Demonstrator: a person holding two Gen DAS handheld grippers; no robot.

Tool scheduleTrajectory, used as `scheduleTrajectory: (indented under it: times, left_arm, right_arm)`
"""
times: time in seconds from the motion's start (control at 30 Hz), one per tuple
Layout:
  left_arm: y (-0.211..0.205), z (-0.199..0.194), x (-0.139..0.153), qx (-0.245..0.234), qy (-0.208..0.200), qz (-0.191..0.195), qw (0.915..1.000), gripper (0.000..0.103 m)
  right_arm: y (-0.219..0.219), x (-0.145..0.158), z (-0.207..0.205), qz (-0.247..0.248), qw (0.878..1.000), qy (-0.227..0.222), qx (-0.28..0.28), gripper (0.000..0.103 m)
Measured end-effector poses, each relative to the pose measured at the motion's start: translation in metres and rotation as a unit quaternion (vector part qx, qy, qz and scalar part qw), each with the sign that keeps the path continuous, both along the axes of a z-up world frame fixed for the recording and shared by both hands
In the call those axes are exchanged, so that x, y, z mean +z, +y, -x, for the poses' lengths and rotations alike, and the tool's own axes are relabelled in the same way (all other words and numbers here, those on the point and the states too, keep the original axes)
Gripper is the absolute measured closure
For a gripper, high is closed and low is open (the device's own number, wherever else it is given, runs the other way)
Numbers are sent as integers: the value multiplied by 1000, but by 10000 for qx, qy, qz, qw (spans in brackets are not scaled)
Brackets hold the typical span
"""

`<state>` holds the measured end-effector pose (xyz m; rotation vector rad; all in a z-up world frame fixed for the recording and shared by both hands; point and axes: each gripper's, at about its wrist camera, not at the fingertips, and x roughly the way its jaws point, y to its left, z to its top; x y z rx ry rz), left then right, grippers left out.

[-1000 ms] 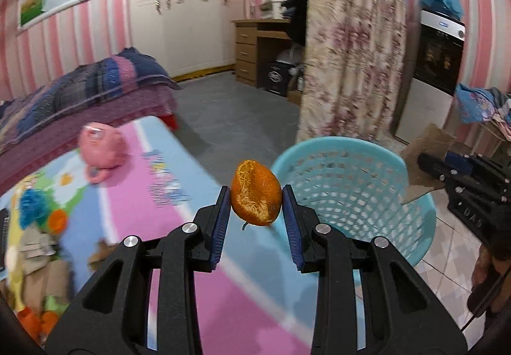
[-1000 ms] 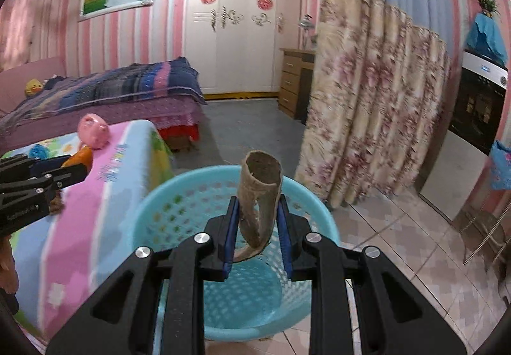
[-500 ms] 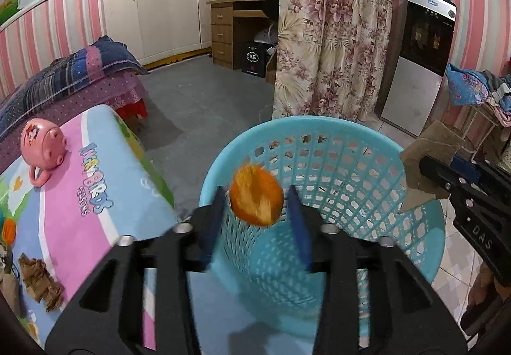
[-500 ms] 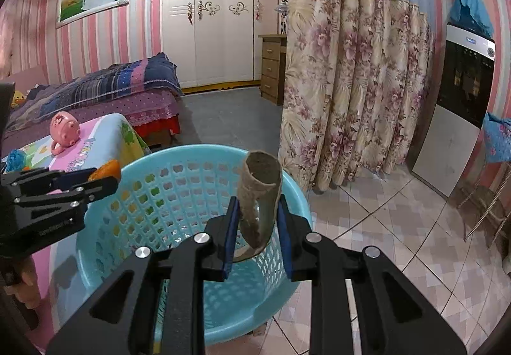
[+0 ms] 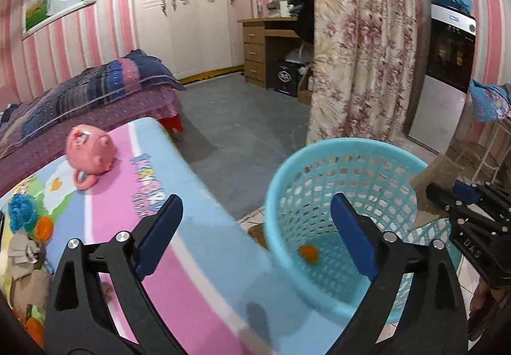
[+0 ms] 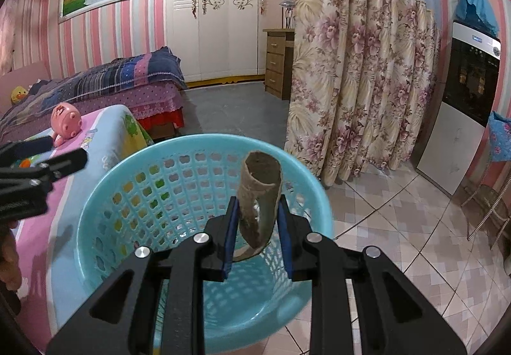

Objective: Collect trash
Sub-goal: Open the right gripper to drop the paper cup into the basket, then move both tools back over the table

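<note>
A light blue plastic basket (image 5: 338,150) stands on the floor beside the low table; it also shows in the right wrist view (image 6: 204,144). An orange peel (image 5: 308,254) lies on its bottom. My left gripper (image 5: 255,227) is open and empty, over the table edge next to the basket. My right gripper (image 6: 257,227) is shut on a brown cardboard tube (image 6: 260,195) and holds it above the basket. The right gripper shows in the left wrist view (image 5: 472,221), and the left gripper shows in the right wrist view (image 6: 38,169).
The table has a pink and blue cartoon cloth (image 5: 204,259). A pink pig toy (image 5: 87,150) and small items (image 5: 28,227) lie on it. A bed (image 5: 89,93), floral curtain (image 5: 357,67) and water dispenser (image 5: 447,67) stand behind.
My left gripper opened and the orange peel dropped into the basket. The left gripper drew back toward the table. My right gripper kept the tube over the basket.
</note>
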<state>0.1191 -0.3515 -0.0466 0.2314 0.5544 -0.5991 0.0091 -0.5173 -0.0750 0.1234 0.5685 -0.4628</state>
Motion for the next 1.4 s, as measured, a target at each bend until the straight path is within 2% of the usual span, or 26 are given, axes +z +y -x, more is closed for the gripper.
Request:
scheduleTrajectory:
  times: [0.07,0.17,0.37,0.5,0.7,0.87,1.0,1.2,1.4]
  left_arm:
    - [8,-2,2,82,0,13,10000,11]
    - [20,-4,6,204,-18,45,9998,10]
    - [48,-2,19,468,-121,157,9987,9]
    - [71,4,26,653,-118,287,9974,8]
    - [108,17,38,888,-226,335,9952,7]
    - [156,29,47,1210,-315,340,9916,6]
    - [207,37,50,1642,-393,264,9853,6]
    - [285,37,33,2243,-212,115,9742,6]
    - [336,31,4,2556,97,-10,9667,6]
  right_arm:
    - [3,-2,-6,-21,10000,18,14,73]
    - [5,-4,-12,-64,10000,24,7,61]
    - [8,-2,-15,-69,9999,17,-101,27]
    - [20,6,-7,2,9999,-118,-108,11]
    - [54,21,0,285,9994,-206,59,9]
    - [93,37,3,255,9982,-417,353,8]
    - [128,44,-1,280,9960,-512,683,8]
    - [182,41,-12,432,9915,-435,1146,8]
    - [224,20,-28,481,9861,-126,1588,8]
